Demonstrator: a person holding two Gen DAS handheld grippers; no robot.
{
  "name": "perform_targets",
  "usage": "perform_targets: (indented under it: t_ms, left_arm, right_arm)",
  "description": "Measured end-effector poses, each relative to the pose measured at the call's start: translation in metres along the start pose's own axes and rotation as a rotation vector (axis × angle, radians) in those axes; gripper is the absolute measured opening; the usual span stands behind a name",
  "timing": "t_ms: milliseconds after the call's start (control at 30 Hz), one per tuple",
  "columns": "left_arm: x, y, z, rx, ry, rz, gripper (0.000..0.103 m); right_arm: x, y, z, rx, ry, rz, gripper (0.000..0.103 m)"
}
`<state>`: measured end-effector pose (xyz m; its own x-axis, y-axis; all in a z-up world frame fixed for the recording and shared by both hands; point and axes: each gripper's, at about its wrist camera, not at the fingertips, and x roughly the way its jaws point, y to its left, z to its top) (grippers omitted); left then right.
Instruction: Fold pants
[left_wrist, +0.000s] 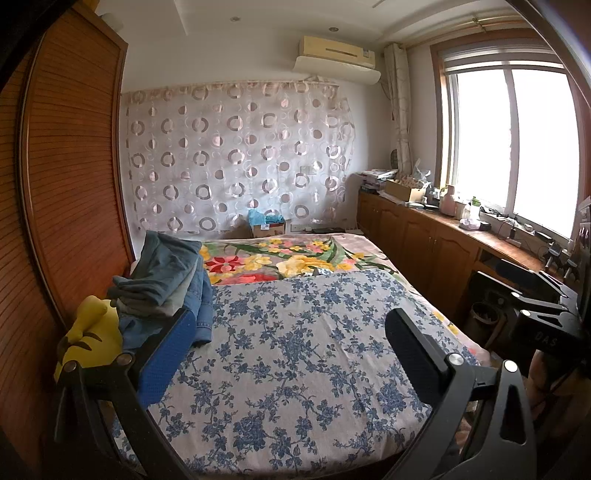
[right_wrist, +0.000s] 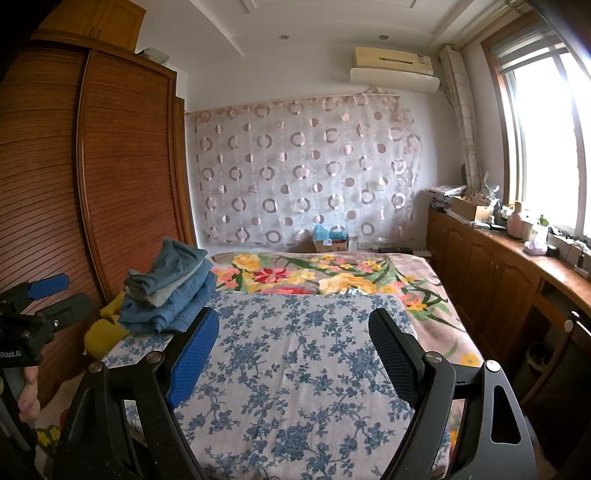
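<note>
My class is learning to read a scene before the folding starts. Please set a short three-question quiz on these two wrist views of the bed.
1. True or false: the left gripper is shut on a pair of jeans.
2. Multiple choice: the stack of folded jeans lies
A) on the wooden counter under the window
B) on the bed's left side, near the wardrobe
C) on the floor
3. Fill in: the yellow item beside the stack is a ______ toy.

Key
1. False: both the left and the right gripper stand open, holding nothing, above the blue-flowered sheet.
2. B
3. Plush
</note>
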<state>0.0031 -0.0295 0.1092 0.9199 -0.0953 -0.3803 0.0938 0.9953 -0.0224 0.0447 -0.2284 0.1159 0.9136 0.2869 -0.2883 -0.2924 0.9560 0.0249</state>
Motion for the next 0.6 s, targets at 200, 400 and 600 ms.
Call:
perform_targets:
  t_ms: [200, 400, 600]
  left_arm:
    - [0.0003, -0.0001, 0.0005, 0.002, 0.001, 0.000, 0.102]
    - [0.0004, -0.0002, 0.0004, 0.001, 0.001, 0.000, 0.102]
    - [0.0004, -0.0004, 0.0003, 0.002, 0.001, 0.000, 0.102]
  right_arm:
    - [0.0020, -0.0016, 0.0001, 0.001, -0.003, 0.002, 0.085]
    - [0.0017, -0.0016, -0.0018, 0.001, -0.007, 0.003, 0.085]
    - [0.0021, -0.0019, -0.0021, 0.000, -0.005, 0.003, 0.085]
